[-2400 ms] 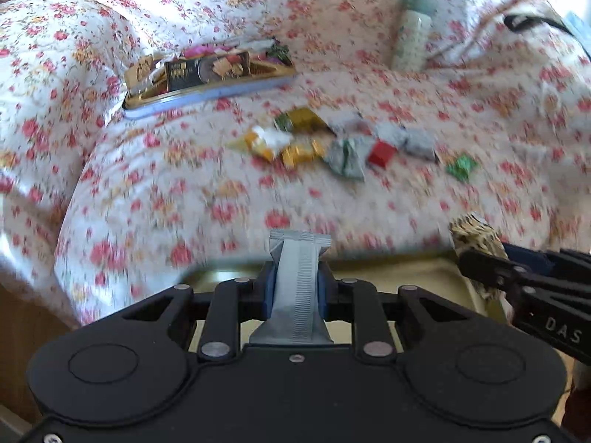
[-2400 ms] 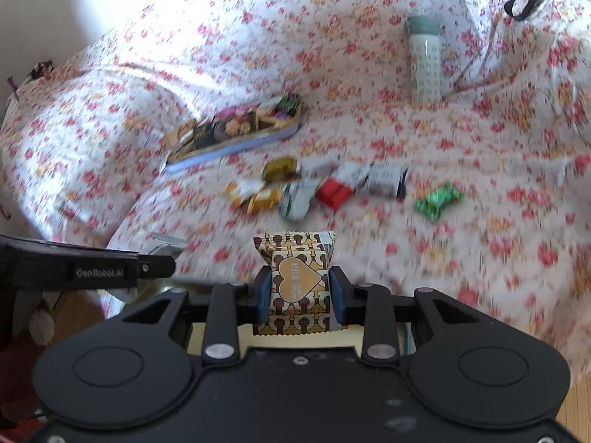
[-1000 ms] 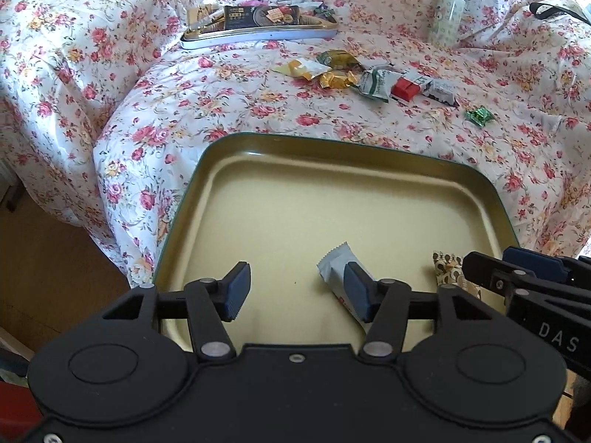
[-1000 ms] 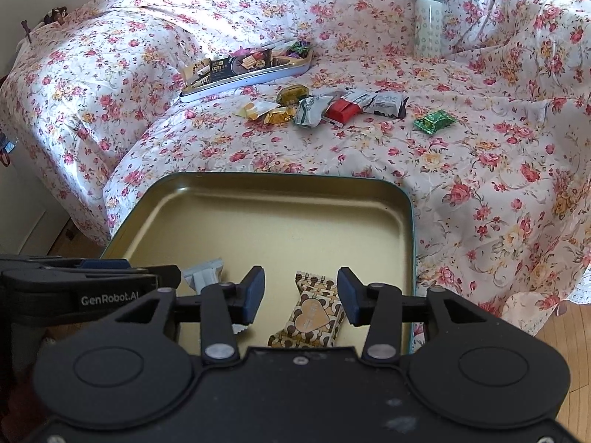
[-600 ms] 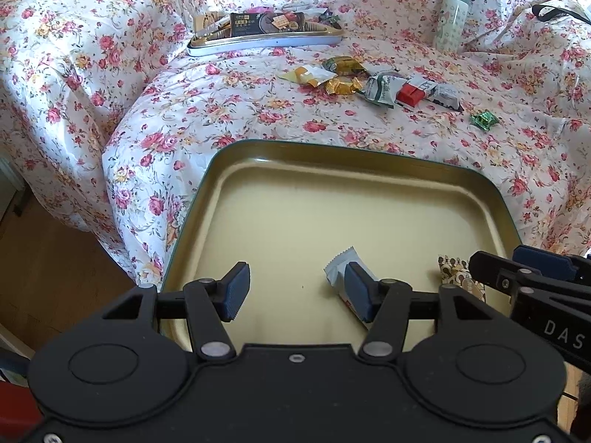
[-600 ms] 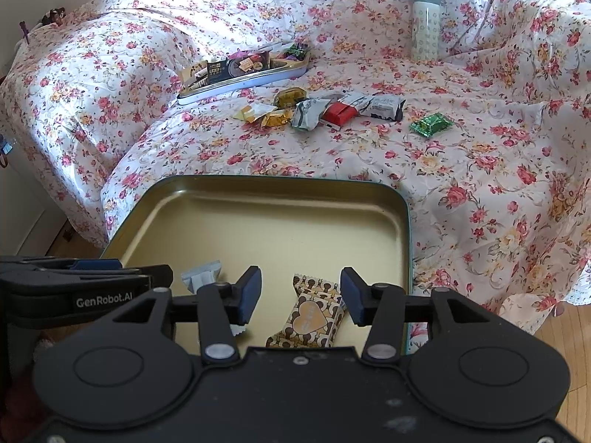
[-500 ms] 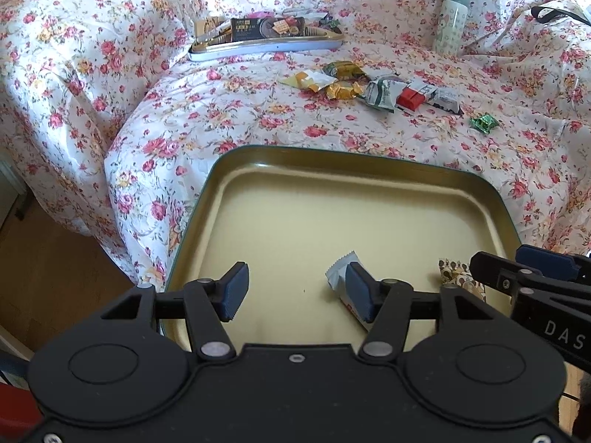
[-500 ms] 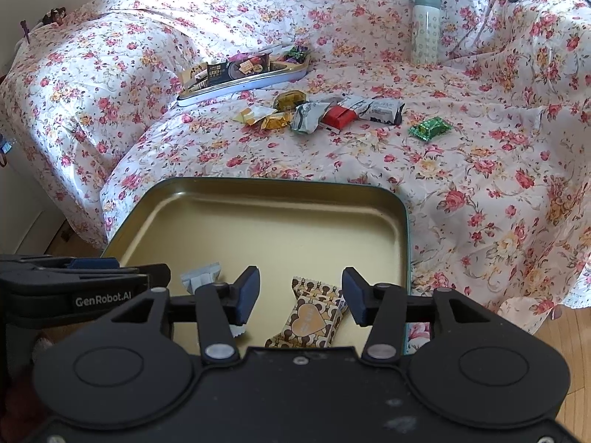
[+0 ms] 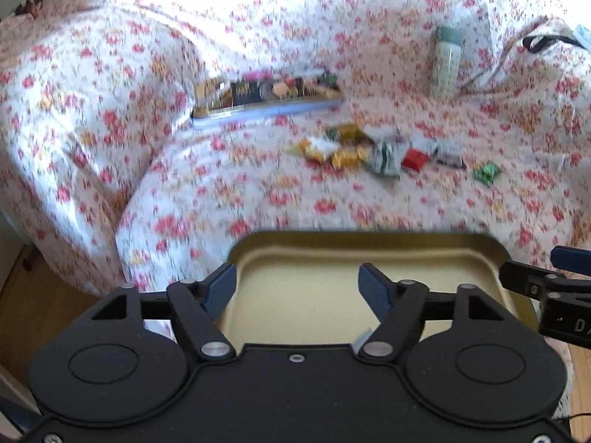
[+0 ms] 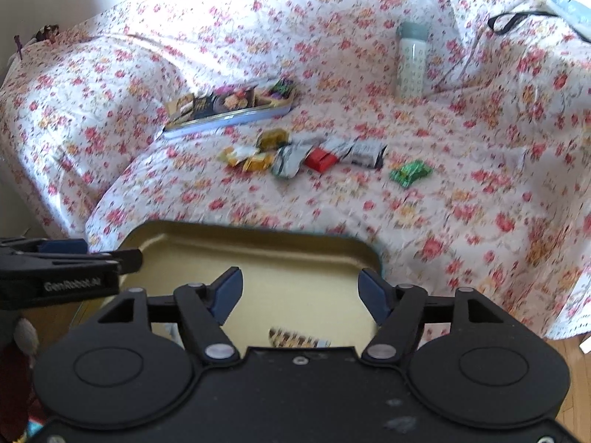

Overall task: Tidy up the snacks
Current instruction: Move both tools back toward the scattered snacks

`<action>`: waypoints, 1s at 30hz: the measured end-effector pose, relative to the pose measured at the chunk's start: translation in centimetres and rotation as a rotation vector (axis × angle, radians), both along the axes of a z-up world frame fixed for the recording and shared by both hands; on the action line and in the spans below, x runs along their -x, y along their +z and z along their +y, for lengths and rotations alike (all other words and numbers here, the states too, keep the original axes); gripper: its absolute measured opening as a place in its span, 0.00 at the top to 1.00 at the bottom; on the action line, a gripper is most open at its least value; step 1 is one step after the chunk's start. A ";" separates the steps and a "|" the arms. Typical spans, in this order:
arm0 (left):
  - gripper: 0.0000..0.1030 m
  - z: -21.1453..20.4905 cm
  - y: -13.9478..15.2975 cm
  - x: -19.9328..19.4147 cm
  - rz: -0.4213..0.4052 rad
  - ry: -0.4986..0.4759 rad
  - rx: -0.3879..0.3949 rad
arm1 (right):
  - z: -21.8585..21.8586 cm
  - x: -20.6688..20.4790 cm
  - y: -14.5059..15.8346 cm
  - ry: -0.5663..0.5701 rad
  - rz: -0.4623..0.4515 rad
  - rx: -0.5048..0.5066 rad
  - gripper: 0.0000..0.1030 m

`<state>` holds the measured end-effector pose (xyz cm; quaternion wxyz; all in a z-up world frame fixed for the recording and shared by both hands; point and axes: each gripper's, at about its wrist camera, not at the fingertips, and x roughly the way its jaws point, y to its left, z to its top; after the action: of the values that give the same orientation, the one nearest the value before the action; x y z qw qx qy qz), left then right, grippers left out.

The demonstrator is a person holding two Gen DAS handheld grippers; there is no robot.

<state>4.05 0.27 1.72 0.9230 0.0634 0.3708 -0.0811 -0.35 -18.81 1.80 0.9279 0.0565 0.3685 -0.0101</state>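
Left gripper (image 9: 297, 286): we see its jaws spread wide, having just been opening, nothing between them, above the near part of the tray.
Right gripper (image 10: 300, 288): our view shows the jaws likewise parted and just widened, gripping nothing.
Tray (image 10: 258, 254): gold inside, dark-rimmed, at the front edge of the sofa, just below both grippers.
Brown patterned snack (image 10: 295, 339): we find it lying loose in the tray, half hidden by the right gripper's body.
Silver wrapper (image 9: 364, 336): only a corner shows in the tray, by the left gripper's right finger.
Loose snacks (image 10: 314, 157): we see them scattered on the flowered sofa cover (image 10: 461, 192), well beyond the tray.
Tin of sweets (image 10: 229, 109): farther back, left.
Bottle (image 10: 412, 61): upright, farthest back.
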 end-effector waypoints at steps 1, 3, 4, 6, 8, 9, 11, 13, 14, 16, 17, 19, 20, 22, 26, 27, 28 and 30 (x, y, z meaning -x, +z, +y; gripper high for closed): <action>0.22 0.1 0.2 -0.2 -0.016 -0.004 0.000 | -0.1 -0.2 0.2 -0.001 -0.007 0.006 0.26; 0.20 0.0 0.7 -0.5 -0.054 -0.012 -0.004 | -0.3 -0.6 0.5 -0.002 -0.026 0.022 0.25; 0.20 -0.1 0.9 -0.7 -0.070 -0.015 -0.007 | -0.3 -0.7 0.6 -0.003 -0.034 0.029 0.23; 0.18 -0.2 1.2 -1.2 -0.102 -0.024 -0.013 | -0.4 -1.2 0.8 0.001 -0.051 0.043 0.19; 0.14 -0.3 1.5 -1.8 -0.124 -0.029 -0.012 | -0.6 -1.8 0.9 0.004 -0.068 0.059 0.16; 0.12 -0.4 1.6 -2.2 -0.135 -0.031 -0.013 | -0.7 -2.1 1.0 0.004 -0.076 0.065 0.13; 0.12 -0.5 1.8 -3.0 -0.156 -0.031 -0.019 | -1.1 -2.8 1.1 0.000 -0.091 0.075 0.12; 0.12 -0.5 2.0 -3.7 -0.178 -0.032 -0.030 | -1.5 -3.6 1.1 -0.008 -0.101 0.078 0.11; 0.12 -0.6 2.1 -4.1 -0.188 -0.034 -0.034 | -1.8 -4.0 1.1 -0.013 -0.106 0.076 0.11; 0.12 -0.6 2.2 -4.9 -0.203 -0.038 -0.046 | -2.4 -4.9 1.0 -0.026 -0.114 0.072 0.10; 0.12 -0.7 2.2 -5.3 -0.209 -0.043 -0.051 | -2.8 -5.4 0.9 -0.034 -0.116 0.069 0.10; 0.12 -0.7 2.2 -6.2 -0.210 -0.053 -0.056 | -3.5 -6.3 0.8 -0.049 -0.117 0.066 0.09; 0.12 -0.7 2.1 -6.6 -0.208 -0.058 -0.057 | -4.0 -6.8 0.7 -0.057 -0.117 0.066 0.09; 0.12 -0.8 1.9 -7.6 -0.195 -0.068 -0.063 | -4.7 -7.7 0.5 -0.069 -0.118 0.071 0.08; 0.12 -1.0 0.9 -9.5 -0.155 -0.080 -0.065 | -6.1 -9.4 -0.3 -0.106 -0.120 0.098 0.08; 0.12 -1.0 0.6 -10.0 -0.142 -0.084 -0.065 | -6.4 -9.8 -0.5 -0.114 -0.118 0.101 0.08; 0.12 -1.1 0.3 -10.5 -0.127 -0.090 -0.066 | -6.8 -10.2 -0.8 -0.122 -0.113 0.102 0.08; 0.12 -1.2 -0.3 -11.3 -0.100 -0.102 -0.064 | -7.5 -11.0 -1.5 -0.139 -0.098 0.096 0.08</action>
<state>15.35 -0.91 1.38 0.9325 0.1157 0.3231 -0.1127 10.64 -26.32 0.35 0.9435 0.0377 0.3169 -0.0893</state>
